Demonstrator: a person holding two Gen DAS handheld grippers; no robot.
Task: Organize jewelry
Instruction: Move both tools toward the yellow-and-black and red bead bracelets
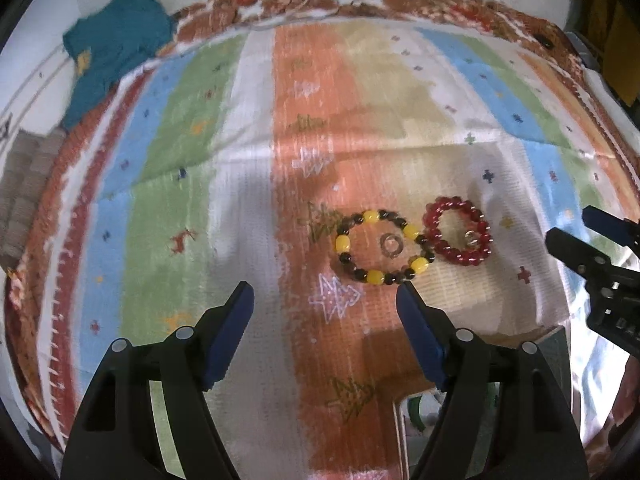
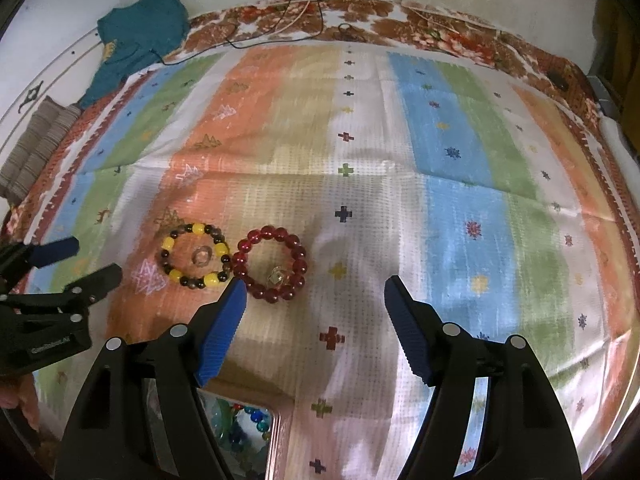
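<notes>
Two bead bracelets lie side by side, touching, on a striped cloth [image 1: 304, 128]. The yellow-and-black bracelet [image 1: 343, 243] [image 2: 168, 244] has a small metal ring [image 1: 387, 246] [image 2: 201, 257] inside it. The red bracelet [image 1: 452, 255] [image 2: 246, 246] encircles a small gold-coloured piece [image 1: 472, 237] [image 2: 276, 276]. My left gripper [image 1: 324, 292] [image 2: 98, 257] is open and empty, its right fingertip just below the yellow-and-black bracelet. My right gripper [image 2: 316, 284] [image 1: 568, 224] is open and empty, its left fingertip at the lower left of the red bracelet.
An open box [image 2: 248, 428] [image 1: 404, 420] with coloured beads sits at the near edge, partly hidden under the fingers. A teal garment [image 2: 140, 32] and thin cables [image 2: 304, 12] lie at the far side. A folded brown striped cloth [image 2: 36, 148] lies at the far left.
</notes>
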